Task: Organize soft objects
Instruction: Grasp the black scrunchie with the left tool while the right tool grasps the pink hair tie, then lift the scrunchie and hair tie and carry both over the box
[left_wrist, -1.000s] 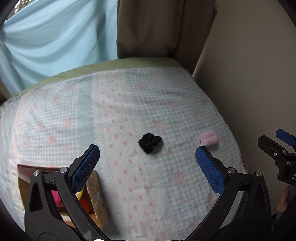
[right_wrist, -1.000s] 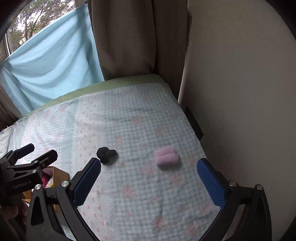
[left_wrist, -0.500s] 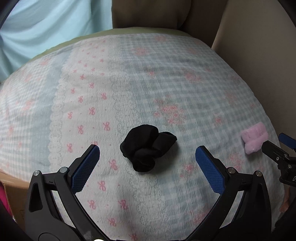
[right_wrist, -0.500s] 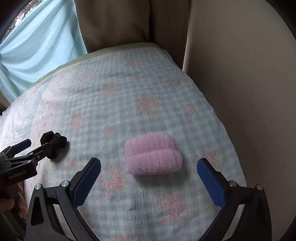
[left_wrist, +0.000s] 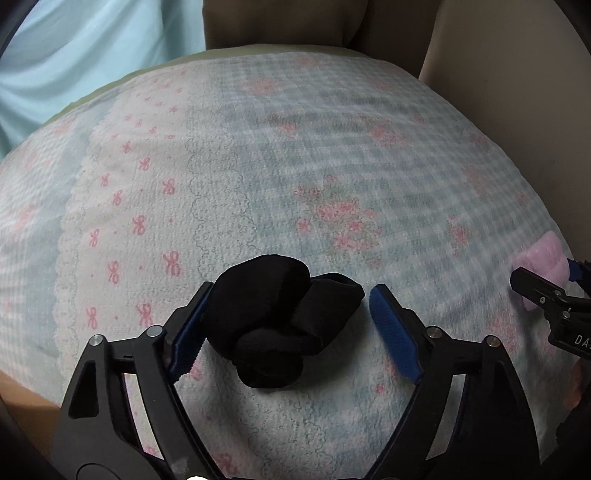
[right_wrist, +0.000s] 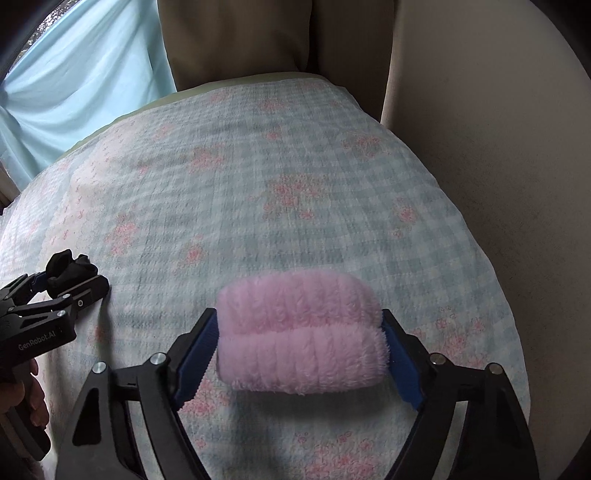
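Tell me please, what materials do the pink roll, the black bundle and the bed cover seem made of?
Pink roll: looks like fluffy fleece or chenille, with a fuzzy, ribbed pile. Black bundle: appears to be thin smooth knit, matte, with soft folds, probably socks. Bed cover: seemingly crinkled woven cotton, matte, with a puckered check texture and printed pink flowers.

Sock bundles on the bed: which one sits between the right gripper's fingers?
The fluffy pink sock roll, neatly folded, between the closing jaws of the right gripper. The other, a knotted black sock bundle, lies within the left gripper.
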